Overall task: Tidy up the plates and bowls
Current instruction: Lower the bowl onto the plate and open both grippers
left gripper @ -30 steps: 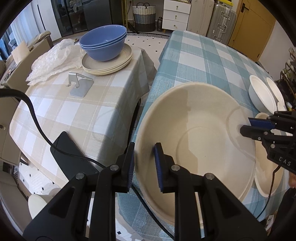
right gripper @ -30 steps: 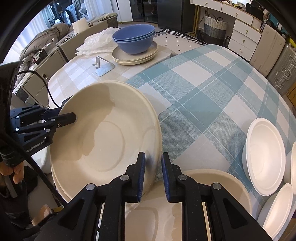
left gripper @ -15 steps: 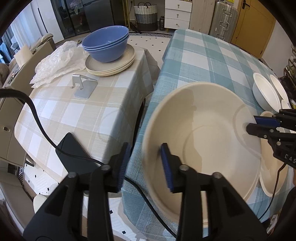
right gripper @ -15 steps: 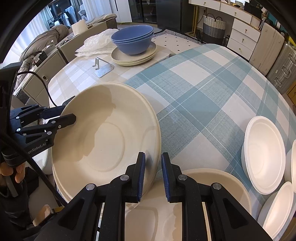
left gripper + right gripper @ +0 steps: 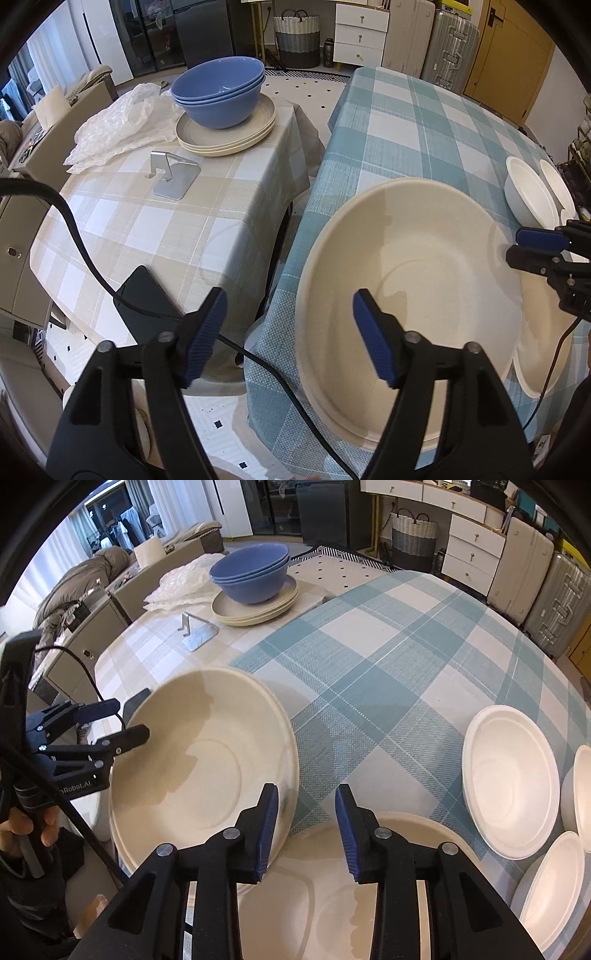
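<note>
Cream bowl (image 5: 424, 280) sits at the near edge of the blue-checked table (image 5: 417, 122), beside another cream dish (image 5: 332, 893). Left gripper (image 5: 288, 332) and right gripper (image 5: 304, 827) have just been opening; both straddle opposite rims without pressing. Bare cloth stretches beyond, white bowls (image 5: 511, 779) farther right.

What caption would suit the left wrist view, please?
Left gripper open astride the rim of a big cream bowl.

Left hand-held gripper (image 5: 286, 328) and right hand-held gripper (image 5: 306, 808), jaws apart, just opening
</note>
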### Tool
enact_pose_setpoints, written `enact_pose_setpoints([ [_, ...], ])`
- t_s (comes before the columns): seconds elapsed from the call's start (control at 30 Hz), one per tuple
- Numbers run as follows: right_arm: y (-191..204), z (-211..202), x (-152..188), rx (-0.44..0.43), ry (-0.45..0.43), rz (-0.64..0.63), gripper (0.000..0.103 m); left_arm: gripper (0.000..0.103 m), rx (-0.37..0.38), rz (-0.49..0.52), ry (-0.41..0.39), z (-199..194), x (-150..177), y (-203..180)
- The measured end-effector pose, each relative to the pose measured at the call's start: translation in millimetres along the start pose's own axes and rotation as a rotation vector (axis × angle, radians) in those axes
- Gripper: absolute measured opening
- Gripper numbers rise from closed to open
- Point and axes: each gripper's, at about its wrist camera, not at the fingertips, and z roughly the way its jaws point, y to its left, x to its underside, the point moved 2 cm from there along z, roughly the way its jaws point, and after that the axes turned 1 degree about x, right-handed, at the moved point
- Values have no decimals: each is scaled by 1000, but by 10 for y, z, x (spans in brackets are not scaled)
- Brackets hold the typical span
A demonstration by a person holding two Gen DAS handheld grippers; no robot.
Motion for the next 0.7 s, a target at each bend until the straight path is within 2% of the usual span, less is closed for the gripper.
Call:
enact_pose_setpoints([
  [0.07,-18,-35,4,-3,-7,4,36,74,1,1,-7,-19,-2,-1],
  [0.2,-43,-117,18,-19,-26,16,50,76,2,7,-10,-41,10,-8],
  [0.27,-46,-159,28,-33,-33,22,54,77,2,8,-12,-56,20,-5],
  [0.33,-42,-197,38,-44,-43,22,66,78,10,5,-12,-63,33,2],
  [0.5,-20,-319,90,-80,-73,27,76,80,27,-13,-27,-121,76,47],
  [0.67,-9,-451,162,-69,-117,40,79,82,44,-35,-42,-164,117,98],
  [0.7,-11,-470,178,-61,-124,44,84,82,50,-40,-46,-170,130,111],
])
